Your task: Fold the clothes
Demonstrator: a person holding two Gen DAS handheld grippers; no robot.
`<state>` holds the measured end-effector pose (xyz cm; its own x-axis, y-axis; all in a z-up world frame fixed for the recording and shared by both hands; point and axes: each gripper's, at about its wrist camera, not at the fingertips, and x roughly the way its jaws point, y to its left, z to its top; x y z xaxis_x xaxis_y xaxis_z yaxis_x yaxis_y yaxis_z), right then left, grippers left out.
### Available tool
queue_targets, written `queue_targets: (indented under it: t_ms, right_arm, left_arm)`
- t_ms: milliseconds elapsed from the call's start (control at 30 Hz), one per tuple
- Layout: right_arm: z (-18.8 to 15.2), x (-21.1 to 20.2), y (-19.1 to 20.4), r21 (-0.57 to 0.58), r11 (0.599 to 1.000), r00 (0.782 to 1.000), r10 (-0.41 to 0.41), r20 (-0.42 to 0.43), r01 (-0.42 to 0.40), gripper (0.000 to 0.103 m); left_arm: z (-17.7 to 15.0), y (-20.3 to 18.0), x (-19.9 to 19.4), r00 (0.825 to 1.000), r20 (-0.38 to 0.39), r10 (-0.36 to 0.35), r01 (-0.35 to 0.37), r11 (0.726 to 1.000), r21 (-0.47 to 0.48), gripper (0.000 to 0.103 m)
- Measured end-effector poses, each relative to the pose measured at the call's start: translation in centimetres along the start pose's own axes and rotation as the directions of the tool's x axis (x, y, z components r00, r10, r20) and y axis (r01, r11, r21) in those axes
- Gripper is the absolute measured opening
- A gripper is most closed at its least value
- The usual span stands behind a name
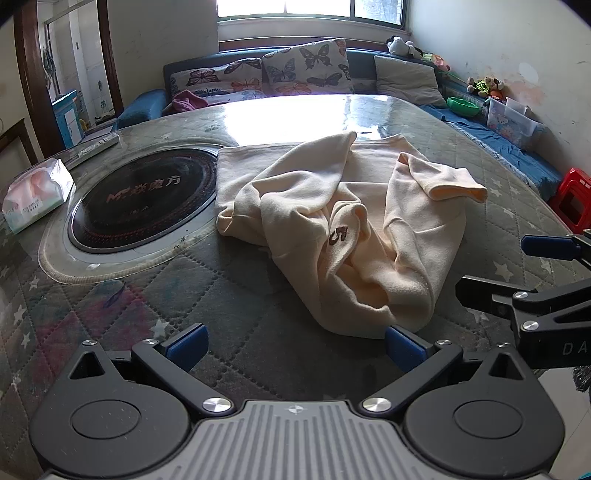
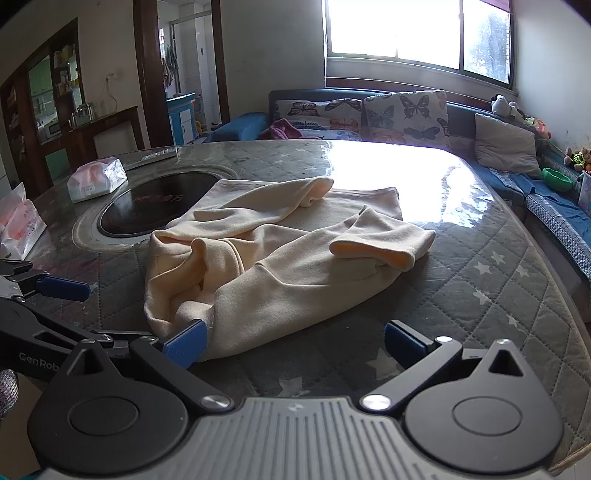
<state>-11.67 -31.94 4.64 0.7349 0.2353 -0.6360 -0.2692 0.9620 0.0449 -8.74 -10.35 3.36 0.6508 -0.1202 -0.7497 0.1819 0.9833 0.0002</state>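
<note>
Fingers: both grippers spread, empty | cream sweatshirt (image 1: 332, 229) crumpled, sleeves crossed, brown 5 (image 1: 339, 235) showing

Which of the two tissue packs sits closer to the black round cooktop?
The tissue pack lying at the black cooktop rim; the other pack stands farther off at the table edge.

A home living room: a blue sofa (image 2: 243, 125) with butterfly-print cushions (image 2: 406, 110) under the far window (image 2: 417, 33), stuffed toys (image 1: 484, 86) along the right wall, a quilted-cover table (image 1: 229, 306) nearby.
</note>
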Motion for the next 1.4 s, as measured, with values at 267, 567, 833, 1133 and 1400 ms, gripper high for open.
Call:
queue_targets:
  t_ms: [267,567,833,1133,1400]
  right_arm:
    - [0.2,0.2,0.0,0.002,1.0,1.0,0.004,-0.004,-0.004,0.103]
    - [0.7,0.9,-0.1,0.001,1.0,1.0,0.013,-0.01,-0.013,0.103]
    - [1.2,1.7,-0.2,-0.004,1.0,1.0,0.022,-0.014,-0.022,0.103]
    - [2.5,2.6,-1.8,0.0,1.0,1.0,0.005,0.007,-0.005,0.103]
    - [3.6,3.8,-4.8,0.047,0.998,0.999,-0.044,0.02,0.043,0.103]
  left_arm:
    - [0.3,0.2,0.1,1.0,-0.001,0.001,-0.001,1.0,-0.001,0.103]
    - [0.8,0.5,0.3,1.0,-0.001,0.006,-0.006,1.0,-0.004,0.103]
    - [1.8,1.1,0.5,1.0,0.009,0.012,-0.012,1.0,0.004,0.103]
    - [3.9,1.9,0.5,0.999,0.053,0.007,-0.008,1.0,0.018,0.103]
    - [6.4,1.9,1.8,0.996,0.085,-0.01,0.007,0.999,0.041,0.103]
